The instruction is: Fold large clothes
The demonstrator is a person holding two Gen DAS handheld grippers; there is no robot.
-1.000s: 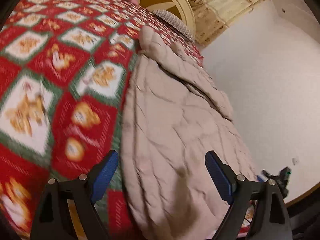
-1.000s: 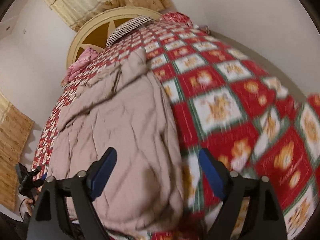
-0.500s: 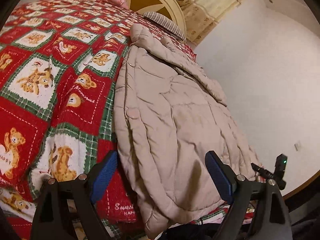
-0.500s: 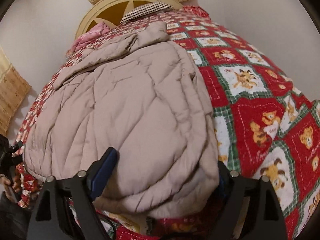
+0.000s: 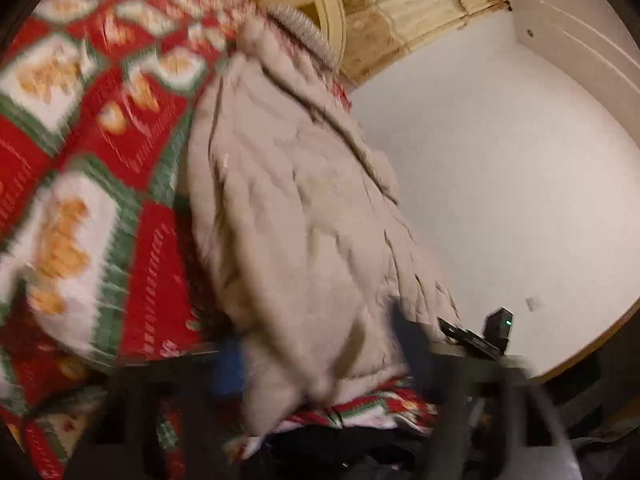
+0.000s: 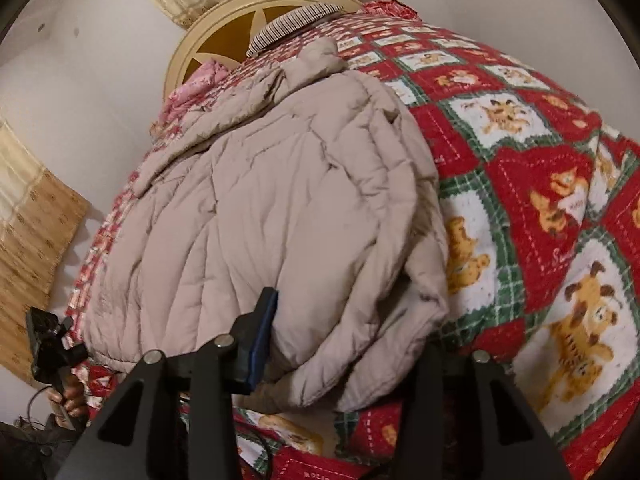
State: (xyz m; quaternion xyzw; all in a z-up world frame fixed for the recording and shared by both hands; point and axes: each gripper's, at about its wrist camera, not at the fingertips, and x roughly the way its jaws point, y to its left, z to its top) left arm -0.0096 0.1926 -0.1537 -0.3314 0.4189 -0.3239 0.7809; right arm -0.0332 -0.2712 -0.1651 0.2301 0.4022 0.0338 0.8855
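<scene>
Right tool (image 6: 344, 344) sits at the near hem of the coat (image 6: 272, 208), its fingers spread fairly wide with a thick fold of the padded fabric bulging between them. Its left finger (image 6: 262, 336), with a blue pad, lies against the coat's surface; the other finger is hidden behind the fold, so whether the fabric is pinched cannot be told. Left tool (image 5: 316, 364) is heavily blurred at the same near hem, further along the edge; its blue pad (image 5: 230, 372) shows on one side of the coat (image 5: 288, 216) and a dark finger on the other, with the hem hanging between them. How far it is open, and whether it grips, cannot be told through the blur.

From the right wrist camera the left tool (image 6: 48, 344) also appears low at the far corner of the hem, held in a hand (image 6: 72, 396).

Beige and quilted, the coat lies lengthwise on the bed, spread flat, its collar end pointing toward the headboard (image 6: 224, 36) and its near hem reaching the bed's edge. Under it is a red, green and white quilt (image 6: 540, 200) printed with orange cats and bears. A striped pillow (image 6: 296, 24) and a pink one (image 6: 200, 84) lie by the round cream headboard. Pale walls (image 5: 500, 184) and yellowish patterned curtains (image 5: 420, 12) surround the bed.
</scene>
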